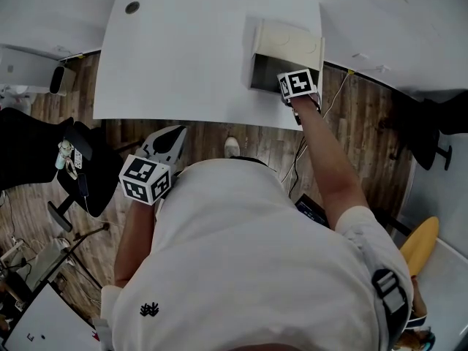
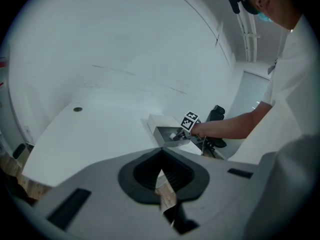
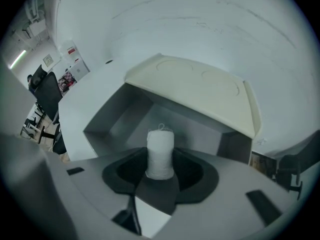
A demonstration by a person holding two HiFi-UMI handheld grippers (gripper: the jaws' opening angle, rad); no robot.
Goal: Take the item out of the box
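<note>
A cream-lidded grey box [image 1: 285,46] lies on its side at the right front of the white table [image 1: 183,64], its opening toward me. My right gripper [image 1: 280,85] reaches into that opening. In the right gripper view a white roll [image 3: 160,151] stands upright inside the box [image 3: 200,89], and my right gripper [image 3: 160,178] is shut on its lower part. My left gripper [image 1: 170,134] hangs below the table's front edge, away from the box, with its jaws together and nothing in them. From the left gripper view [image 2: 162,184] the box [image 2: 162,126] shows far off.
A round cable hole [image 1: 131,7] sits at the table's far left. A black office chair [image 1: 44,159] stands on the wooden floor to my left and another chair [image 1: 431,134] to my right. A cable [image 1: 338,93] hangs by the table's right edge.
</note>
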